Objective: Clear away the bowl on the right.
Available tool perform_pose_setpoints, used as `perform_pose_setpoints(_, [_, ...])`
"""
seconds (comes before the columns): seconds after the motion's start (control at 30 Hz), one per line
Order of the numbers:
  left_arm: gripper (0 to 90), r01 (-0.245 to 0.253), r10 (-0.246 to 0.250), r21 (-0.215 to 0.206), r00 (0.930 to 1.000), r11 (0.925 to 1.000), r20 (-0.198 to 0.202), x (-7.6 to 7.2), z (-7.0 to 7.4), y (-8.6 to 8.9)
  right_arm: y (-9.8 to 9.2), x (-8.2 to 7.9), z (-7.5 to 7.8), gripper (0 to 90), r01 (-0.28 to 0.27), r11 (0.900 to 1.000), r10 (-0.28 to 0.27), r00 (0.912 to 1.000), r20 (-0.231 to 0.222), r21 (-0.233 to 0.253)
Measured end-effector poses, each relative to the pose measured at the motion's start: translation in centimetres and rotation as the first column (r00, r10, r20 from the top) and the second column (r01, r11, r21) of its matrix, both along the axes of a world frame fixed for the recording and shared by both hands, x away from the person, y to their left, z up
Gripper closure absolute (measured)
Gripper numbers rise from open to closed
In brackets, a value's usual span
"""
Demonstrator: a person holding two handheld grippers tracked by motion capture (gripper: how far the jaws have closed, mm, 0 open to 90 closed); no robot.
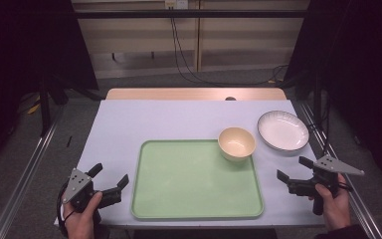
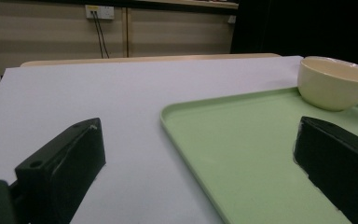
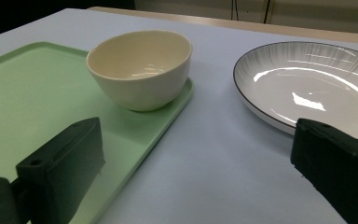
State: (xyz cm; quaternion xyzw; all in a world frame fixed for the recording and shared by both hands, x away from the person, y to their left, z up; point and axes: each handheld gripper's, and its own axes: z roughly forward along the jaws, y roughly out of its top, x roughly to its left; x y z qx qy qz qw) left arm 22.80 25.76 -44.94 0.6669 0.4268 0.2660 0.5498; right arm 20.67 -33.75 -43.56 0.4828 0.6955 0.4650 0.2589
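- Left tongs (image 1: 110,180) held low at the near left corner of the bench (image 1: 129,119), jaws apart, nothing between them, just beside the left rim of the green tray (image 1: 196,179).
- Right tongs (image 1: 292,169) held at the near right edge, jaws likewise wide apart and empty, aimed toward the cream bowl (image 1: 236,143) and the white plate (image 1: 283,130).
- Bowl upright and empty on the far right corner of the tray, close against its rim; plate flat on the bench just beyond that corner, near the bowl but apart from it.
- Probably a reach for bowl or plate next, the right tongs being nearer both.
- For the bowl: best to come in level, straddle the near wall with one jaw inside and one outside, close firmly, lift straight up before any sideways move.
- For the plate: shallow glossy rim, likely slippery; better to grip well in from the edge and keep it flat.
- Worth steadying the tray with the left tongs if it slides.
- Bench top pale, smooth and matt, with a wooden strip along the far edge.
- Beyond: dark curtains on both sides, beige wall panels, cables hanging from a wall socket (image 2: 99,11), grey floor.
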Motion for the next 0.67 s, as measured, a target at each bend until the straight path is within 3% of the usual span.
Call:
perform_pose_setpoints(0.13, [2.0, -0.001, 0.001, -0.006, 1.0, 1.0, 0.002, -0.1, 0.0, 0.1, -0.3, -0.8, -0.2, 2.1, 0.009, 1.0, -0.009, 0.9999, 0.012, 0.014])
perform_pose_setpoints(0.23, [2.0, -0.003, 0.003, -0.01, 1.0, 0.9999, 0.005, -0.2, 0.0, 0.2, -0.3, -1.3, -0.4, 2.1, 0.003, 1.0, -0.003, 1.0, 0.008, -0.001])
perform_pose_setpoints(0.33, [2.0, -0.008, 0.008, -0.01, 0.9999, 0.9999, 0.01, -0.3, 0.0, 0.1, -0.4, -1.6, -0.8, 2.0, -0.008, 1.0, 0.008, 0.9998, -0.021, -0.021])
perform_pose_setpoints(0.37, [2.0, -0.009, 0.009, -0.01, 0.9999, 0.9999, 0.01, -0.3, 0.0, 0.1, -0.4, -1.7, -0.9, 2.1, -0.013, 1.0, 0.013, 0.9992, -0.037, -0.008])
perform_pose_setpoints(0.43, [2.0, -0.006, 0.006, -0.01, 0.9999, 0.9999, 0.009, -0.2, 0.0, 0.2, -0.3, -1.7, -1.0, 2.0, -0.008, 1.0, 0.009, 0.9991, -0.041, 0.007])
perform_pose_setpoints(0.67, [2.0, -0.002, 0.002, 0.01, 1.0, 0.9999, 0.005, -0.2, 0.0, 0.3, 0.2, -1.3, -1.3, 1.7, -0.043, 0.999, 0.041, 0.9972, -0.063, -0.032])
